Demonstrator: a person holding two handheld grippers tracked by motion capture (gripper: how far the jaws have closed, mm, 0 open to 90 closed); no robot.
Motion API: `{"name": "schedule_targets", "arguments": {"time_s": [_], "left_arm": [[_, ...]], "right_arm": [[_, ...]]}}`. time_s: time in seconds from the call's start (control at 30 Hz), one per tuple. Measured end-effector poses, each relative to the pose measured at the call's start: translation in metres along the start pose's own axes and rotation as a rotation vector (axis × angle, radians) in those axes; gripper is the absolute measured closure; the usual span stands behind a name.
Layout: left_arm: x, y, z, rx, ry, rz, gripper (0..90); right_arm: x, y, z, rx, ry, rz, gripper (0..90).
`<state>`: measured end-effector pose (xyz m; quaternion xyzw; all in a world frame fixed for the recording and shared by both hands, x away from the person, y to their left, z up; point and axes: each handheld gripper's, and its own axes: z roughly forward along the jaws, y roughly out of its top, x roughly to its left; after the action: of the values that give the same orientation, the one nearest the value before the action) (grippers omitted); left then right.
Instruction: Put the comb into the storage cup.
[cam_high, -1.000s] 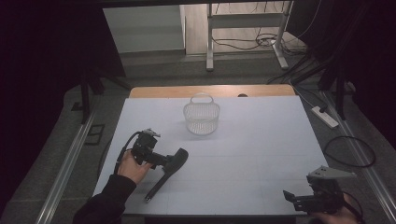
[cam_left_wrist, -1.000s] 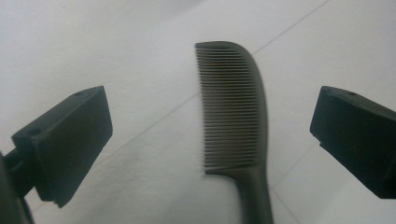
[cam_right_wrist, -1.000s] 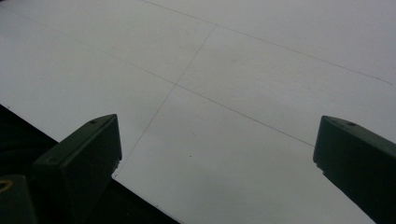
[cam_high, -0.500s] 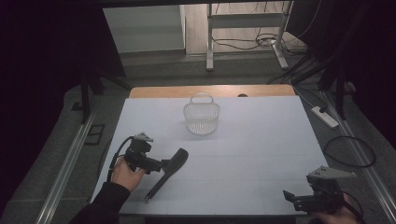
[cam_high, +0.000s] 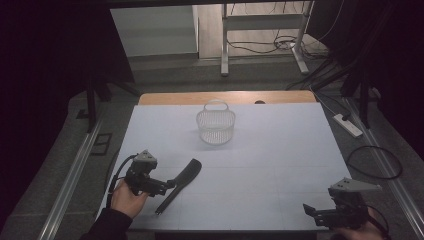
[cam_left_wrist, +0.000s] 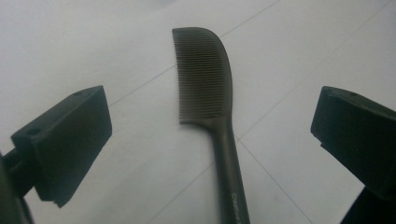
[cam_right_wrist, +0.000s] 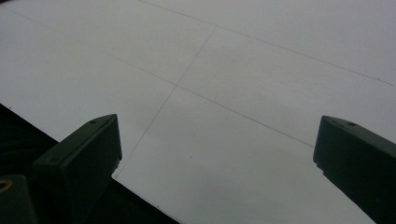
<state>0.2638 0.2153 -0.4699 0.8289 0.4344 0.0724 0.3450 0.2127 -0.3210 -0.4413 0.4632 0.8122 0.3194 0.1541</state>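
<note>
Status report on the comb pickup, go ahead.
Left gripper open, jaws straddling the comb handle, not closed. Right gripper open, idle at near edge. Nothing in the way.

The long-handled dark comb (cam_left_wrist: 211, 100) looks like smooth plastic with a faint sheen, its teeth fine and even. The white table sheet (cam_high: 280, 165) is matt, ruled with thin lines. The far pale lattice basket (cam_high: 216, 126) looks like plastic. The left gripper (cam_left_wrist: 212, 135) has matt black blocky jaws.

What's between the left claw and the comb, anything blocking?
Nothing visible. The left claw is open, and the comb lies flat on the white table with its handle running between the two jaws; just bare surface on either side.
</note>
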Motion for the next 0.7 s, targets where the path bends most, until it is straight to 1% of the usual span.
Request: {"name": "schedule_targets", "arguments": {"time_s": [0.13,0.23,0.3,0.37,0.43,0.53,0.6,0.67,0.7], "left_arm": [[-0.004,-0.008,-0.005,0.007,0.002,-0.017,0.0],[-0.007,-0.013,-0.008,0.026,-0.004,-0.046,0.0],[-0.008,-0.016,-0.009,0.035,-0.01,-0.058,0.0],[-0.008,-0.018,-0.008,0.058,-0.013,-0.065,0.0],[-0.009,-0.018,-0.006,0.081,-0.011,-0.069,0.0],[-0.01,-0.017,-0.001,0.108,0.007,-0.07,0.0],[-0.011,-0.016,0.003,0.128,0.011,-0.069,0.0],[-0.011,-0.014,0.007,0.152,0.023,-0.073,0.0],[-0.012,-0.014,0.008,0.157,0.025,-0.077,0.0]], "right_arm": [[0.0,0.0,0.0,0.0,0.0,0.0,1.3],[0.0,0.0,0.0,-0.001,0.0,0.0,1.3],[0.0,0.0,0.0,-0.001,0.0,-0.001,1.3],[0.0,0.0,0.0,-0.001,0.001,-0.001,1.3],[0.0,0.0,0.0,-0.001,0.002,-0.001,1.3],[0.0,0.0,0.0,0.001,0.003,-0.002,1.3],[0.001,0.0,0.0,0.001,0.004,-0.004,1.4],[0.001,0.0,0.0,0.001,0.004,-0.004,1.3],[0.0,0.0,0.0,0.002,0.005,-0.005,1.4]]}}
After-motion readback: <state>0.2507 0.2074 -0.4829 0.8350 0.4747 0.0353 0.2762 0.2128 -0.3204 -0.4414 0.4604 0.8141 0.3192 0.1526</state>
